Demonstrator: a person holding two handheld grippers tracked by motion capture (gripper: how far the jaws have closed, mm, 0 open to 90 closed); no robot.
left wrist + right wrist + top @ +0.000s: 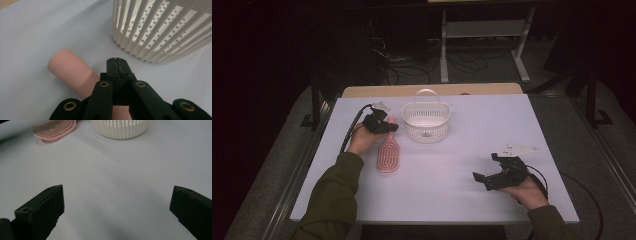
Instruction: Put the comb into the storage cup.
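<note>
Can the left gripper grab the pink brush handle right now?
Probably not just yet. The left gripper sits right over the pink brush handle, nothing between them, but its jaws are shut beside it. It would likely have to open first.

One pink hairbrush (388, 154), one white basket (426, 121), two hand-held grippers (380, 123) (501, 175).

A pink hairbrush (388, 152) lies flat on the white table (462, 170), bristles up, its oval head toward the near edge and its round, smooth handle (71, 71) pointing away toward the far side. The handle's blunt end sits just beside a white slatted basket (426, 121) with a hoop handle, which stands upright, close to the brush but apart from it, its floor dotted with small holes
</note>
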